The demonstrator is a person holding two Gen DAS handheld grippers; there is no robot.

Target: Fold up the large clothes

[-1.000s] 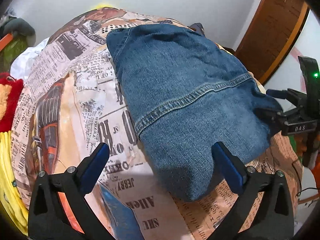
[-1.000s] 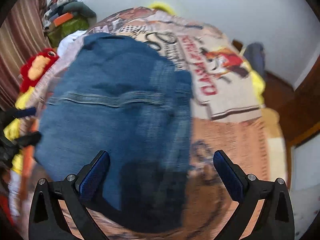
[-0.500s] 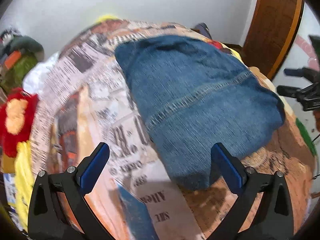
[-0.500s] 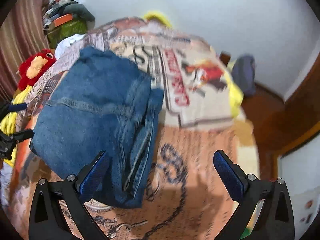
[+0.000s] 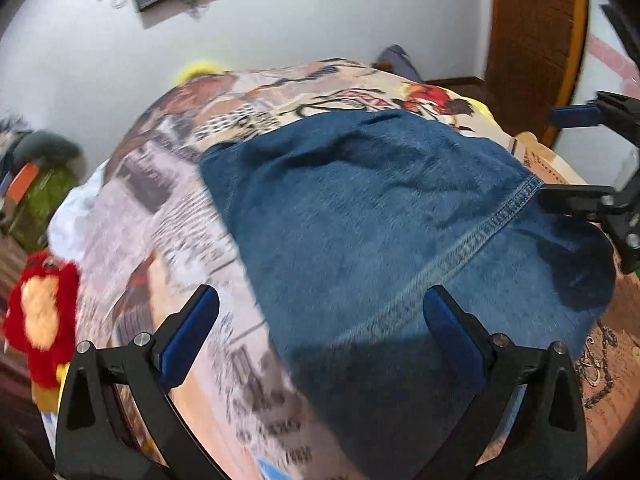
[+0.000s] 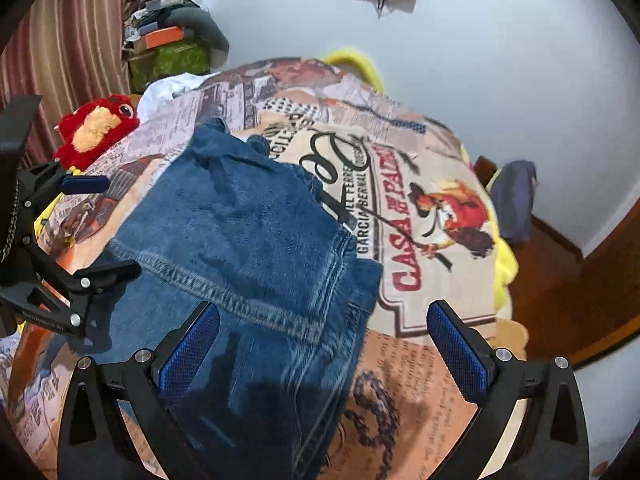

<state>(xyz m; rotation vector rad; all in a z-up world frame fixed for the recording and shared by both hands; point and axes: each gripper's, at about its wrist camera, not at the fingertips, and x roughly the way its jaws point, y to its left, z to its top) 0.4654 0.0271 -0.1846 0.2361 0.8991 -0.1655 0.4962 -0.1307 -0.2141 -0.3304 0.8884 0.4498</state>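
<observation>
A folded blue denim garment [image 5: 380,216] lies flat on the printed bedspread [image 5: 168,208]; it also shows in the right wrist view [image 6: 240,248]. My left gripper [image 5: 320,320] is open and empty, raised above the garment's near left edge. My right gripper [image 6: 324,344] is open and empty, raised above the garment's near right corner. Each gripper shows in the other's view, the right one [image 5: 576,156] at the garment's right edge and the left one [image 6: 92,228] at its left edge, both apart from the cloth.
A red plush toy [image 6: 96,128] lies at the bed's left edge. A cluttered green box [image 6: 168,56] stands beyond it near striped curtains. A grey bag [image 6: 514,200] sits by the far right of the bed. A wooden door [image 5: 532,40] is at right.
Both grippers have lifted up and back from the denim, so more of the bed and wall shows. The garment has stayed folded in place.
</observation>
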